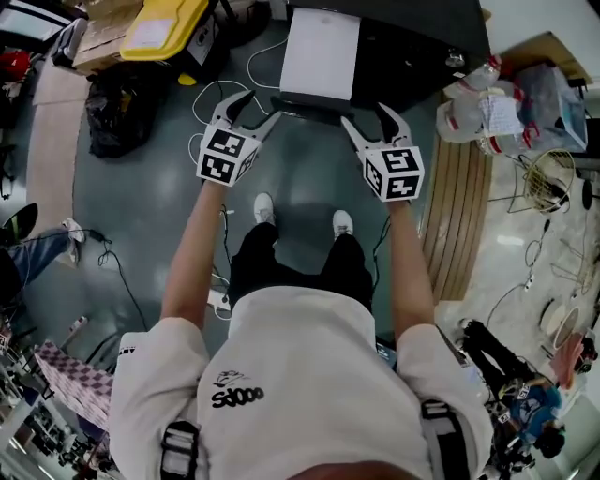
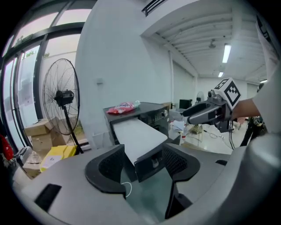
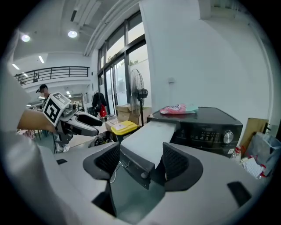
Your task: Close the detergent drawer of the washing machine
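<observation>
The black washing machine point(image 1: 412, 37) stands ahead with its detergent drawer point(image 1: 321, 52) pulled far out, white on top with a dark front panel point(image 1: 309, 105). My left gripper point(image 1: 255, 108) is open just off the panel's left end. At the panel's right end my right gripper point(image 1: 366, 117) is open too. In the left gripper view the drawer point(image 2: 138, 134) runs toward me and its front panel point(image 2: 151, 162) shows between the wide jaws of the left gripper point(image 2: 142, 169). The right gripper view shows the same panel point(image 3: 136, 165) in front of the right gripper point(image 3: 141, 165). No pad presses on anything; whether any touches the panel I cannot tell.
A pink packet point(image 3: 178, 109) lies on the machine's top. A standing fan point(image 2: 63, 99) and a yellow bin point(image 1: 164, 26) are to the left. Wooden slats point(image 1: 459, 216) and plastic bags point(image 1: 487, 108) lie to the right. Cables point(image 1: 211, 94) trail on the floor by the person's shoes point(image 1: 265, 208).
</observation>
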Demonstrator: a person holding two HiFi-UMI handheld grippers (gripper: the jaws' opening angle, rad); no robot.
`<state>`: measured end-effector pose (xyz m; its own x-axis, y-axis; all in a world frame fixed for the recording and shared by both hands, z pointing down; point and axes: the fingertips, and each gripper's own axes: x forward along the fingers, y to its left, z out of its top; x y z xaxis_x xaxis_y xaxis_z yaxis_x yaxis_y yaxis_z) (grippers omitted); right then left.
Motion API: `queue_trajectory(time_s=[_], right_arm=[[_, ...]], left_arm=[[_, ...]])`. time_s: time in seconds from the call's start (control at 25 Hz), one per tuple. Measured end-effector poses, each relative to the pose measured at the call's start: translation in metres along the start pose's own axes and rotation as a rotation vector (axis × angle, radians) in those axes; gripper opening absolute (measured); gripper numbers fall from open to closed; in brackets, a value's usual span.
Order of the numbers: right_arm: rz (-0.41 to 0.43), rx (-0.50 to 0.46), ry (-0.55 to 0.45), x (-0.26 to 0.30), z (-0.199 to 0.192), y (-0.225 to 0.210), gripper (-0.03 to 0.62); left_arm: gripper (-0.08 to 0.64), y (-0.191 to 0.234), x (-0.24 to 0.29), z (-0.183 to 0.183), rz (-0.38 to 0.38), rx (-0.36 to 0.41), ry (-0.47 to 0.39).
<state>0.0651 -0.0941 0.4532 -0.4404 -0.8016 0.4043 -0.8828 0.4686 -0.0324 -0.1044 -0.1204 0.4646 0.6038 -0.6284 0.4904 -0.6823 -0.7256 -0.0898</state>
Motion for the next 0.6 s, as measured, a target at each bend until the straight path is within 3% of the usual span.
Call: queue_trajectory(time_s=[0.32, 0.6], right_arm=[[-0.054, 0.037, 0.104, 0.028, -0.064, -0.004, 0.262], [-0.106, 0.078, 0.148, 0.052, -0.096, -0.014, 0.262]], left_arm=[[0.275, 0.003, 0.048, -0.054, -0.072, -0.010, 0.053], [0.273, 0.006, 0.080, -0.086, -0.072, -0.058, 0.091]])
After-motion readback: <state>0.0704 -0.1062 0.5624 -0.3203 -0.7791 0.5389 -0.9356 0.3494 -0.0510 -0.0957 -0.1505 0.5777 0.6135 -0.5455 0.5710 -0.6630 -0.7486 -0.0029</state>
